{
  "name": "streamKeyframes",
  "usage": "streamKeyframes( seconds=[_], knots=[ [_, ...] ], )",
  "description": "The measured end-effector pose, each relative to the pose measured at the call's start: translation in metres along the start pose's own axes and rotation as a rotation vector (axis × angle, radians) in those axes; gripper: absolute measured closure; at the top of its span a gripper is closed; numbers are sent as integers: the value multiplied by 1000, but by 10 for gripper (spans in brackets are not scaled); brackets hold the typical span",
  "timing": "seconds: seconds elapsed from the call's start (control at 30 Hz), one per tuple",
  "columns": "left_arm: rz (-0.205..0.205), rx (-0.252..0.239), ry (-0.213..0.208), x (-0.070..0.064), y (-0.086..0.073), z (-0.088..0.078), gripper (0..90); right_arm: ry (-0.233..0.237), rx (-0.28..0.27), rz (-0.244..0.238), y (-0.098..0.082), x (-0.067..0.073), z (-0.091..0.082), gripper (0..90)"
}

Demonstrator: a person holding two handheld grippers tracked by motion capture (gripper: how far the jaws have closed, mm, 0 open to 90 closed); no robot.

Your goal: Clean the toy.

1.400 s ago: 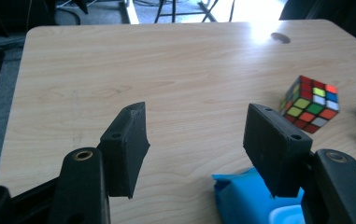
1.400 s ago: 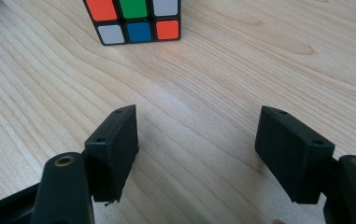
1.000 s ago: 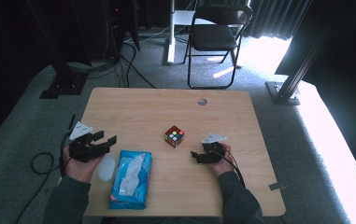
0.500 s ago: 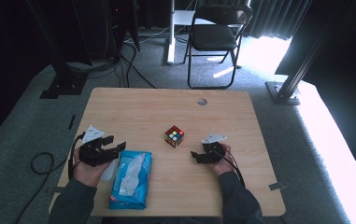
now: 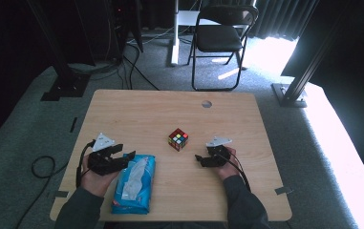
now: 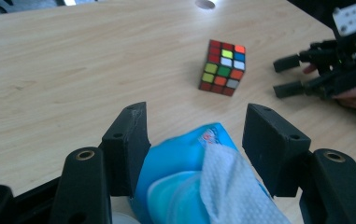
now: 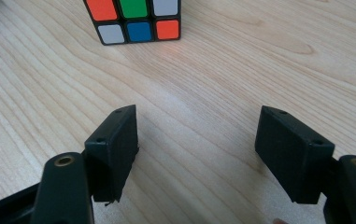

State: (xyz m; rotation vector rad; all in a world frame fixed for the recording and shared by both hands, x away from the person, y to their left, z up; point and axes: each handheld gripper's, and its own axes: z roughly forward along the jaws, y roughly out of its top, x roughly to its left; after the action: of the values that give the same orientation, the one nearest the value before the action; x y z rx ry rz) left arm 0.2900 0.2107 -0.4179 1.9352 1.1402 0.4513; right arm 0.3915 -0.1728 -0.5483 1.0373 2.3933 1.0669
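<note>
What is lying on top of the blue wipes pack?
A white wipe sticks out of the blue wipes pack on its upper side. The left tongs stand open around its end, hiding the pack's edges there.

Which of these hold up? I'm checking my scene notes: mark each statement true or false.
1. The left gripper has its open jaws on either side of the blue wet-wipes pack. True.
2. The Rubik's cube sits on top of the wipes pack. False: it stands on the bare wooden table, apart from the pack.
3. The right gripper is shut on the cube. False: its jaws stand open over bare wood, short of the cube.
4. A white wipe sticks out of the pack. True.
</note>
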Motion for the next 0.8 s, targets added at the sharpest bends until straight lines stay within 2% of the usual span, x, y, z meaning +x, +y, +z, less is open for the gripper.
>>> streamKeyframes(
  seconds=[0.3,0.47,0.67,0.8],
  knots=[
    [22,27,-26,-9,-9,8,402,0,0,0,0,0,0,297],
    [39,38,-59,-15,-14,14,383,0,0,-2,-1,0,-1,297],
    [43,53,-78,-22,-22,17,363,0,-1,-2,-1,0,-1,297],
    [61,69,-97,-28,-28,20,343,0,-1,-1,-1,0,-1,297]
  ],
)
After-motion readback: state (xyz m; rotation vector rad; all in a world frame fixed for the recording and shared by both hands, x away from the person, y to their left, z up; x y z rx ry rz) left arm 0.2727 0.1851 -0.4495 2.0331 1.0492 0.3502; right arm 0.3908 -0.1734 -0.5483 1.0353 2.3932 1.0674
